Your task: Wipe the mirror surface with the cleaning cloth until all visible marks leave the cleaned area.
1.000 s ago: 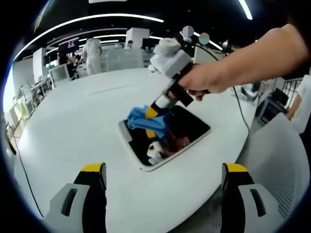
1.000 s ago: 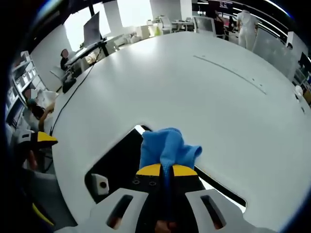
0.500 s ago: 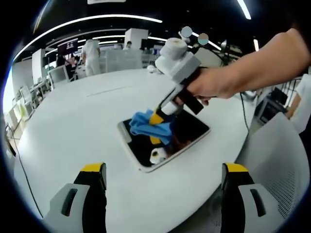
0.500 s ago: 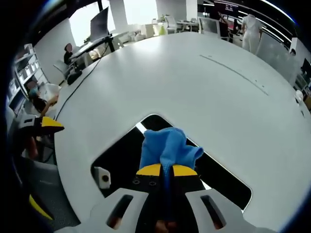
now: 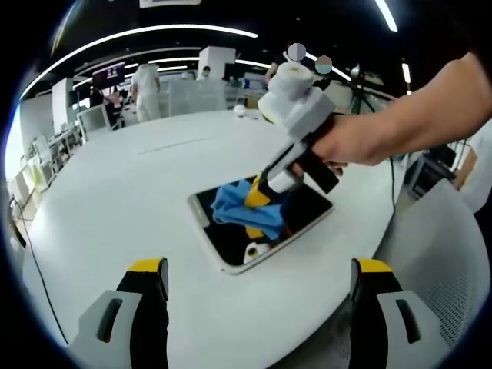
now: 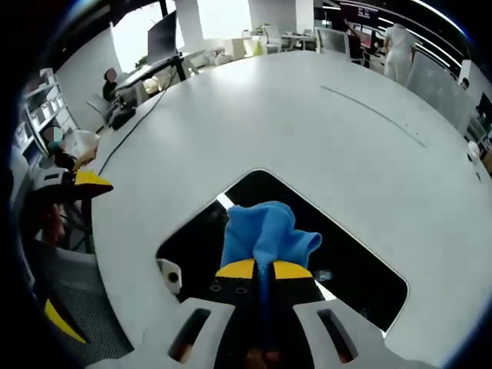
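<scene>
Cloth (image 6: 265,234) bunches soft, pinched in the right gripper (image 6: 256,270), resting on the mirror (image 6: 346,265) ahead. Left gripper (image 5: 257,269) spread, well back. Glass is fragile: press gently.

My soft, matt blue cloth (image 6: 264,231) meets the mirror (image 6: 346,265), glossy and dark; the counter (image 6: 307,131) is smooth matt white.

Blue cloth (image 6: 264,234); white table (image 6: 307,131)
</scene>
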A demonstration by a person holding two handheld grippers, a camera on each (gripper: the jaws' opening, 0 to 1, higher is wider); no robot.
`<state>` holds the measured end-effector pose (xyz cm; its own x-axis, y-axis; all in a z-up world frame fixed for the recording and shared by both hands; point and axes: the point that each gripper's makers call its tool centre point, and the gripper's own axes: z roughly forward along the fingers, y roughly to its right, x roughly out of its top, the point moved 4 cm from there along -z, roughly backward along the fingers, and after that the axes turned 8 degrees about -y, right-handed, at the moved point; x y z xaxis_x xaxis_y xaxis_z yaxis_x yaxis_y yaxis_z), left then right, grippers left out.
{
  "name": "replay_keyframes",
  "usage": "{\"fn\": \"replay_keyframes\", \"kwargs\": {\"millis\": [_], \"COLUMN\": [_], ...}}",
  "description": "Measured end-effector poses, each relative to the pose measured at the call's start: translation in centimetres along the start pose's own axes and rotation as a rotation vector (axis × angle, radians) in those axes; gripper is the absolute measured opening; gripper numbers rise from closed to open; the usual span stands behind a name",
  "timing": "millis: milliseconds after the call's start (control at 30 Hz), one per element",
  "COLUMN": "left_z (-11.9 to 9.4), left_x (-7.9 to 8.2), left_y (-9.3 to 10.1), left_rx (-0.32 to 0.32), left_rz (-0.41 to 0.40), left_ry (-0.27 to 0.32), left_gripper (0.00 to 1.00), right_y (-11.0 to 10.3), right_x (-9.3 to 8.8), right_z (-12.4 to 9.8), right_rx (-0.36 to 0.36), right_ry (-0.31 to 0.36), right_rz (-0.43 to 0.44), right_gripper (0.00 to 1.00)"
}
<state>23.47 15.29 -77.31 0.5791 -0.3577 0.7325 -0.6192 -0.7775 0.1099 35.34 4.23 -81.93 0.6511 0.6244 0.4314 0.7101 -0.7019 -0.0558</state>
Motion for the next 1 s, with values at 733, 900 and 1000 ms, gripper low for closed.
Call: {"fn": "replay_keyframes", "kwargs": {"millis": [733, 900, 1000], "left_z": [0.0, 0.0, -0.1], "left_x": [0.0, 0.1, 0.1], "left_y": [0.0, 0.1, 0.0], "left_rx": [0.000, -0.002, 0.002], "left_rz": [0.003, 0.008, 0.007], "left_ry": [0.012, 0.013, 0.010], "left_gripper": [0.99, 0.99, 0.96], "right_y": [-3.1, -3.5, -3.8], "right_x": [-3.0, -3.5, -3.9], "right_z": [-1.2, -1.3, -1.6], "right_rx": [0.033, 0.036, 0.040], "right_ry": [0.024, 0.023, 0.022], "right_rz": [0.029, 0.022, 0.021], "right_gripper": [0.01, 0.01, 0.01]}}
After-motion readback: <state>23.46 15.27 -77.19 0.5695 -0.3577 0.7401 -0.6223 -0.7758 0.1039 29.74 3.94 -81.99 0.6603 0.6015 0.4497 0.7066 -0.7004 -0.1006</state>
